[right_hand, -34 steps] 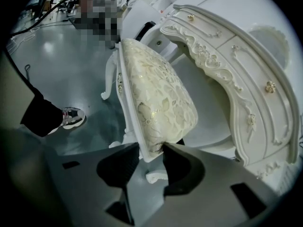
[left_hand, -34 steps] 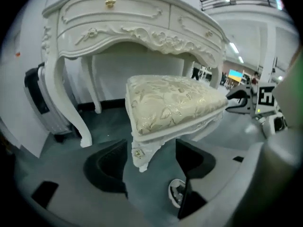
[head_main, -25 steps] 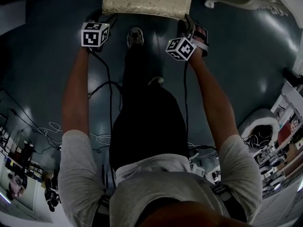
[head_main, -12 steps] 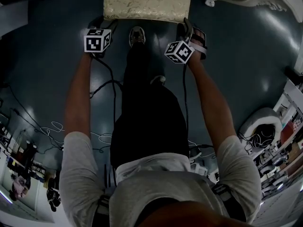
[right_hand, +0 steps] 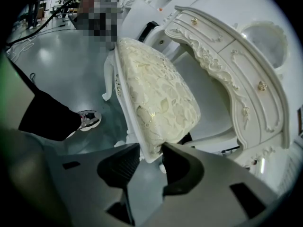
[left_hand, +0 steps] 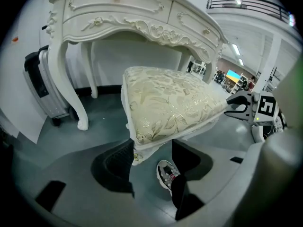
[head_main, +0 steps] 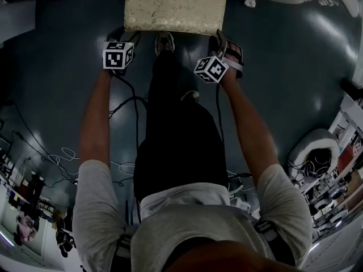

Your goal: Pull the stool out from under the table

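Large indoor hall, glossy grey floor point(head_main: 295, 67), mezzanine railing point(left_hand: 246, 3), loose cables point(head_main: 61, 152), ornate white dressing table point(left_hand: 142, 8)

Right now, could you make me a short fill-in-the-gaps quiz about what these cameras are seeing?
1. The right gripper has its jaws closed on a corner of the cushioned ____.
2. The carved table behind that seat is painted ____.
3. In the left gripper view, at the table's left end, a wheeled ____ stands upright on the floor.

Missing words: stool; white; suitcase
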### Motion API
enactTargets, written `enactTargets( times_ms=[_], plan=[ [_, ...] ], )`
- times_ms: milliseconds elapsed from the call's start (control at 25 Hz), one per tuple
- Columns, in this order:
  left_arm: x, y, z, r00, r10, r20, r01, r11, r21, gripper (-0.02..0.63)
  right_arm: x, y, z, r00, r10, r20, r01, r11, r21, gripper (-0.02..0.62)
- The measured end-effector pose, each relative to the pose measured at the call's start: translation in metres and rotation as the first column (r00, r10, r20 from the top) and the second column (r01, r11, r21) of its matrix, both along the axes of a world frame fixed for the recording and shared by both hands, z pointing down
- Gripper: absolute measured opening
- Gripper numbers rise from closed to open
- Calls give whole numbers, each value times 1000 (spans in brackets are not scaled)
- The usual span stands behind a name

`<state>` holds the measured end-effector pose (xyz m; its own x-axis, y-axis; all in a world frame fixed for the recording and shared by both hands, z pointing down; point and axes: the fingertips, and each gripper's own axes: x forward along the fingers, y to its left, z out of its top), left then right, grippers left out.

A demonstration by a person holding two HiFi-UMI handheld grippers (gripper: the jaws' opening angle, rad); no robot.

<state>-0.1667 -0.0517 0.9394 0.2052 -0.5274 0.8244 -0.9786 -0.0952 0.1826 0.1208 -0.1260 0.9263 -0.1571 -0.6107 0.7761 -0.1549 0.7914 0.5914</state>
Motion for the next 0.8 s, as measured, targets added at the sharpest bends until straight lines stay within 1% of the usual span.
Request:
enactTargets(
  times_ms=[200,400,560,800],
  plan=[
    [2,6,0,1000,-11,0,11,1000,-4,258,1,3,1,1000,0,-7,0,1000,-17,160],
    [7,19,3,1000,-24,-2,24,999,-28,250,4,8,1,1000,15,-11,-16,999,-42,153],
    [6,29,3,1000,-24,2,24,999,-47,250,2,19,-1,1000,7,-13,-8,998,-56,149],
    [7,25,1,1000,-18,4,18,998,-66,250,3,18,-3,999,31,-14,-32,998,-60,144]
  ],
)
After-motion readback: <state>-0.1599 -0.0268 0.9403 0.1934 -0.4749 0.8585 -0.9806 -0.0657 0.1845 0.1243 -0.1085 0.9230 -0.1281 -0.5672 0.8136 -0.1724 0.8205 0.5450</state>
